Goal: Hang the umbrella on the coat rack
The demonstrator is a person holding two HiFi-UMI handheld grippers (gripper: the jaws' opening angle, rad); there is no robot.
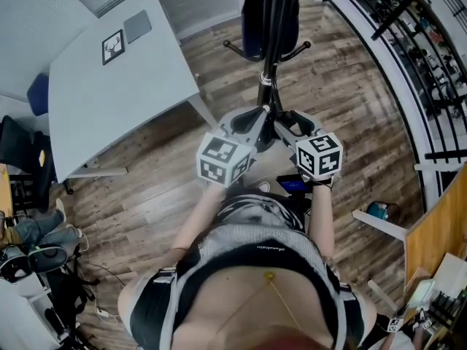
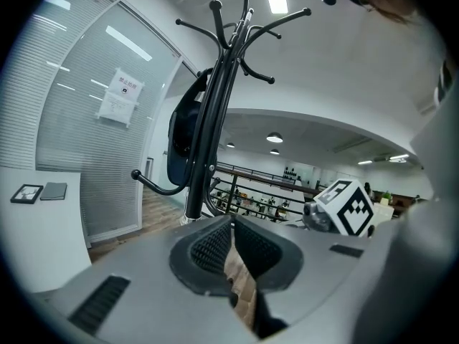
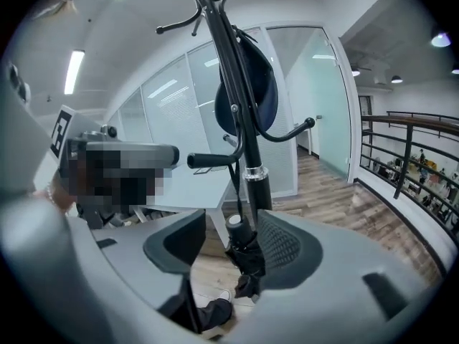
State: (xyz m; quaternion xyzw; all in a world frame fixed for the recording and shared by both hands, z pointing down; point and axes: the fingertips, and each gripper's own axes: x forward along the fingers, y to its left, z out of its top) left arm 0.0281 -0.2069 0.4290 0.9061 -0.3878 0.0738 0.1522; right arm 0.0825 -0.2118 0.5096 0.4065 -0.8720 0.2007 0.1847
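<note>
Two grippers are seen in the head view, held close together before the coat rack (image 1: 268, 92). The left gripper (image 1: 252, 122) and the right gripper (image 1: 286, 122) are set on either side of its black pole, above a wood floor (image 1: 146, 188). A dark blue bag (image 1: 250, 20) is hung on the rack, and a white worktop (image 1: 95, 93) stands well apart at the left. The umbrella cannot be made out from here.

In the left gripper view, the jaws are seen almost together. Only a narrow slit is left between the ribbed pads, and nothing but floor shows through it. The rack rises just beyond the tips, and the right gripper's marker cube (image 2: 348, 206) is seen at the right.

In the right gripper view, the jaws are held wide apart. The folded black umbrella (image 3: 247, 253) is found between them, roughly upright. It is close against the pad at the view's right and clear of the other pad. A thin strap (image 3: 235, 188) is seen running from its top up to a horizontal peg (image 3: 208, 161) on the pole. A railing (image 3: 409, 142) is seen at the right.
</note>
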